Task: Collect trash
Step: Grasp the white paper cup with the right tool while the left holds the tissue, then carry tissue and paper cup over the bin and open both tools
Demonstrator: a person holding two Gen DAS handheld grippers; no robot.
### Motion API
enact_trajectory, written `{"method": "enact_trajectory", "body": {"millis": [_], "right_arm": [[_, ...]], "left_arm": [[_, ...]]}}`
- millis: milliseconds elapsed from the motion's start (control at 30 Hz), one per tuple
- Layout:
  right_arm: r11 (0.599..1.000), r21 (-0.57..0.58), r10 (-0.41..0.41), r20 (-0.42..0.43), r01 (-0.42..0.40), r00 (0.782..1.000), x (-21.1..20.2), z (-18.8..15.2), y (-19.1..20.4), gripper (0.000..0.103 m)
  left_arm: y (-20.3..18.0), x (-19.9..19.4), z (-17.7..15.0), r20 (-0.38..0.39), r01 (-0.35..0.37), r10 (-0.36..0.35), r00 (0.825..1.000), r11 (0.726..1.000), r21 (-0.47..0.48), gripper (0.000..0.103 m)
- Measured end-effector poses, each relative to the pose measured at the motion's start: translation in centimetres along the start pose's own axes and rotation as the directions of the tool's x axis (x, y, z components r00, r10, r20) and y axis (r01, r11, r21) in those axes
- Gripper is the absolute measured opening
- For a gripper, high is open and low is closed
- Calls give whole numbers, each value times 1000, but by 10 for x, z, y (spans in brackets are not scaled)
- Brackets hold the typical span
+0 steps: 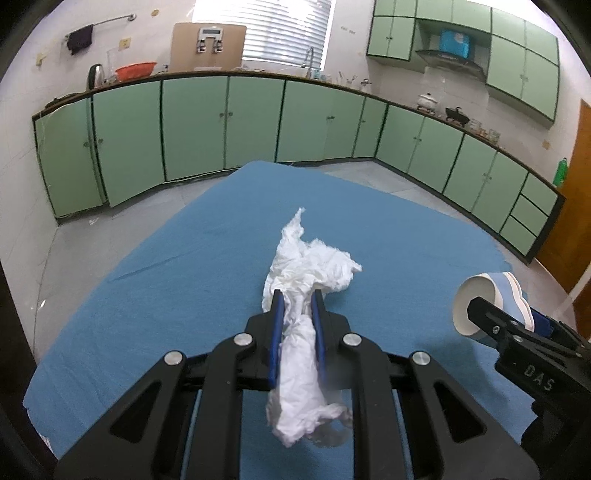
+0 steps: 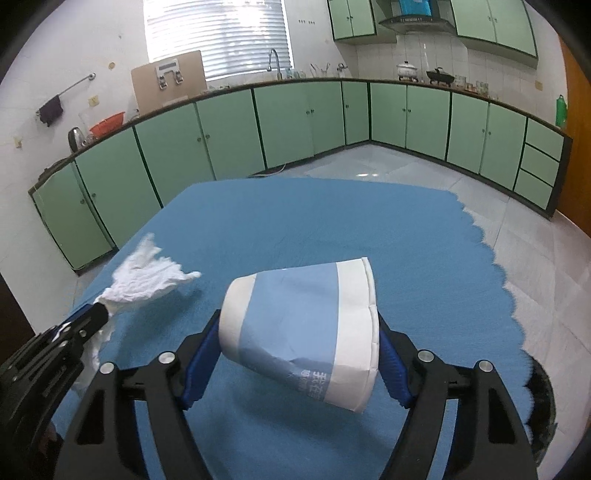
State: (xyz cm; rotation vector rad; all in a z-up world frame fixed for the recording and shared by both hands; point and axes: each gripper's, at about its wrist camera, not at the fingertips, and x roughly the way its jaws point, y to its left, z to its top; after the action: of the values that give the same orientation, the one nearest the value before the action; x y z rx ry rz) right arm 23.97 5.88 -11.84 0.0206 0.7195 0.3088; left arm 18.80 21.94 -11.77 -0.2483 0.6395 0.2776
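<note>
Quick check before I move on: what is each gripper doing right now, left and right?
Left gripper: shut on the crumpled white tissue.
Right gripper: closed on the blue-and-white paper cup, held on its side above the blue tablecloth.

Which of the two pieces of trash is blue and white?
The paper cup, held sideways in the right tool. The other piece, the crumpled tissue in the left tool, is all white.

Pale green base cabinets (image 2: 229, 129) line two white walls (image 2: 92, 44) under a dark counter; daylight glares through a blinded window (image 1: 284, 26); grey tiled floor (image 2: 369, 173).
</note>
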Motion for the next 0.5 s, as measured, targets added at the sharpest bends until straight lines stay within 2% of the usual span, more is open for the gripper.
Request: {"method": "enact_trajectory", "body": {"millis": [500], "right_arm": [[1000, -4, 5, 74, -5, 997, -74, -4, -48, 74]], "left_arm": [[-71, -38, -10, 23, 148, -150, 988, 987, 69, 14]]}}
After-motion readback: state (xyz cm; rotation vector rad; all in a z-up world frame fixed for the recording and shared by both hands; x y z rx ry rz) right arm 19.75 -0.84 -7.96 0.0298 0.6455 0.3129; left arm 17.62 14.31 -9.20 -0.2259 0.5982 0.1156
